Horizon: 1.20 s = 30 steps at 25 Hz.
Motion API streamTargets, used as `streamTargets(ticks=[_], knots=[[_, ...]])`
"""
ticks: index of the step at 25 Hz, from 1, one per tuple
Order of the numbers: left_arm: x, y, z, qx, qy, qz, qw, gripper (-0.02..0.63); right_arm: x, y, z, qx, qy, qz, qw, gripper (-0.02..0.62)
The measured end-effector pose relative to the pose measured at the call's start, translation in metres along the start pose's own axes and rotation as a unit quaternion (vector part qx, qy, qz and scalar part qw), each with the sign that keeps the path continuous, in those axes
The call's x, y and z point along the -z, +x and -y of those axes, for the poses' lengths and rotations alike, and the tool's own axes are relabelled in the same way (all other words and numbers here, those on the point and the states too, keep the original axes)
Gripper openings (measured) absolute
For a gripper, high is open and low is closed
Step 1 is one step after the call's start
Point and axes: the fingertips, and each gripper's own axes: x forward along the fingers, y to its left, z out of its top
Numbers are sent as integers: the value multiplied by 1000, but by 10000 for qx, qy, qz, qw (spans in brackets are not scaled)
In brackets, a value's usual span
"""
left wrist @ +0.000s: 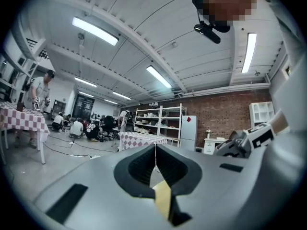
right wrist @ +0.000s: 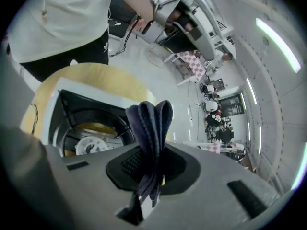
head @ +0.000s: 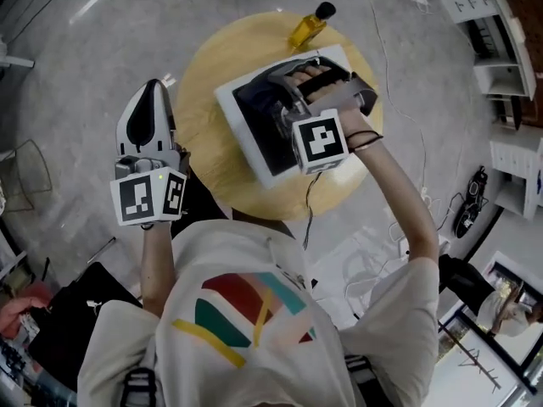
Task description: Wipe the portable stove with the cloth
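right gripper holds the cloth over the portable stove, left gripper idle

the right gripper (right wrist: 151, 174) has its jaws clamped on a dark blue cloth (right wrist: 151, 123), which is folded in several layers and sticks out past them. it hangs over the portable stove (head: 243, 119), which sits on the round wooden bench (head: 199, 79) near a yellow bottle (head: 310, 25). i cannot tell if the cloth touches the burner (right wrist: 88, 145). the left gripper (left wrist: 154, 163) is off the bench to the left, its jaws closed on nothing. the cloth looks soft and light and likely to bunch, so a deep bite on the fold suits it. the stove looks light and may slide, and its white rim seems the place to steady it.
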Motion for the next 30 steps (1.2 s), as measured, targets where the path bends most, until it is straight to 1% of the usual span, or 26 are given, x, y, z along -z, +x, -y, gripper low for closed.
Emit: streamTargets(ticks=[2, 5, 8, 13, 17, 19, 21, 23, 27, 30], knots=[[5, -7, -26, -181, -57, -27, 9998, 6, -24, 33, 1, -227, -255, -79, 9994, 34], [17, -17, -77, -388, -161, -100, 9991, 6, -61, 76, 3, -649, -228, -95, 9976, 34], [25, -24, -115, -630, -256, -189, 9975, 6, -80, 98, 7, -1004, -248, -95, 9946, 34], [36, -33, -149, -874, -387, -263, 9951, 6, -86, 107, 5, -1462, -740, -232, 9862, 34], [42, -34, -160, -912, -457, -276, 9944, 6, -77, 108, 1, -1995, -597, -326, 9775, 34], [44, -32, -161, -897, -468, -289, 9944, 6, -70, 108, -7, -2226, -731, -396, 9714, 34], [44, -28, -159, -864, -456, -289, 9948, 6, -66, 109, -12, -2286, -930, -431, 9681, 34], [45, -26, -158, -828, -448, -293, 9951, 6, -66, 109, -14, -2238, -1051, -443, 9679, 34], [49, -24, -157, -783, -458, -317, 9954, 6, -70, 109, -16, -2229, -992, -351, 9691, 34], [50, -16, -153, -757, -448, -342, 9955, 6, -61, 110, -15, -2203, -876, -338, 9709, 34]])
